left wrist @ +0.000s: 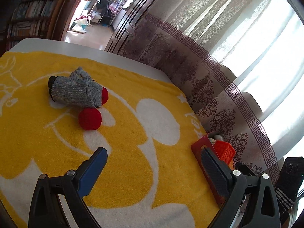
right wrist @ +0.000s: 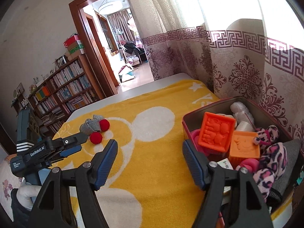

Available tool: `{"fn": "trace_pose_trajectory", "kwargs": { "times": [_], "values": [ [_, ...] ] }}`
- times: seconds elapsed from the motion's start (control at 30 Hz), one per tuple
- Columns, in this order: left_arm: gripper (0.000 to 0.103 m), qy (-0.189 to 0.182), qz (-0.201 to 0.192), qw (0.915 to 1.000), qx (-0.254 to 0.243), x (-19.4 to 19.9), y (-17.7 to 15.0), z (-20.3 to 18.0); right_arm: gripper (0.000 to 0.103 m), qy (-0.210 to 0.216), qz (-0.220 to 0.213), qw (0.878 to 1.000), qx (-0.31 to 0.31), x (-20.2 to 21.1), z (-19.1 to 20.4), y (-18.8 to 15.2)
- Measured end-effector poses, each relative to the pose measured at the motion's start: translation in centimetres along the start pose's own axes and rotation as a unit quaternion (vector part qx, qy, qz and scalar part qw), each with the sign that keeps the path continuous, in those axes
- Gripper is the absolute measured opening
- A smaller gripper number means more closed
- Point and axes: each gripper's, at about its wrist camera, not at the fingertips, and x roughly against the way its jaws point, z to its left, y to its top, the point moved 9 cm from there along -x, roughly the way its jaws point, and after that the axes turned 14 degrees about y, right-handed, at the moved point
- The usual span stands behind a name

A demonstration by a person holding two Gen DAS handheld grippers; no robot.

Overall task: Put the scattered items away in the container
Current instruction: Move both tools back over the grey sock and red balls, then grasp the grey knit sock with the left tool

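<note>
A grey sock bundle with a red toe lies on the yellow-and-white towel, with a red ball beside it; both also show in the right wrist view, the sock and the ball. My left gripper is open and empty, short of them; it also shows in the right wrist view. The red tin container at the right holds orange blocks, a leopard-print plush and white items. My right gripper is open and empty, beside the container's left wall.
Patterned curtains hang right behind the table's far edge. A bookshelf and an open doorway lie beyond the table's left end. The container's corner shows in the left wrist view.
</note>
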Motion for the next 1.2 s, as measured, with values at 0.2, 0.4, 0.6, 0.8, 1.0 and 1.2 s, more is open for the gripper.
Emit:
{"fn": "trace_pose_trajectory", "kwargs": {
  "times": [0.2,0.4,0.6,0.8,1.0,1.2],
  "values": [
    [0.100,0.030,-0.001,0.9969,0.072,0.0,1.8,5.7,0.074,0.023,0.044,0.999,0.017,-5.5,2.5,-1.9],
    [0.100,0.118,-0.046,0.9913,0.037,-0.1,4.4,8.8,0.074,0.038,0.070,0.997,0.017,-7.7,2.8,-3.5],
    [0.100,0.154,-0.042,0.9871,-0.010,-2.3,5.9,8.3,0.074,0.036,0.074,0.997,-0.004,-7.9,1.8,-3.7],
    [0.100,0.202,-0.055,0.9750,-0.076,-4.5,7.2,6.9,0.074,0.035,0.085,0.996,-0.014,-8.6,1.2,-4.0],
    [0.100,0.202,-0.054,0.9763,-0.058,-6.4,8.8,8.4,0.074,0.040,0.097,0.994,-0.023,-9.2,0.8,-4.6],
    [0.100,0.182,-0.023,0.9824,-0.034,-8.9,8.3,9.8,0.074,0.041,0.106,0.993,-0.032,-9.5,0.4,-5.0]
  ]
}}
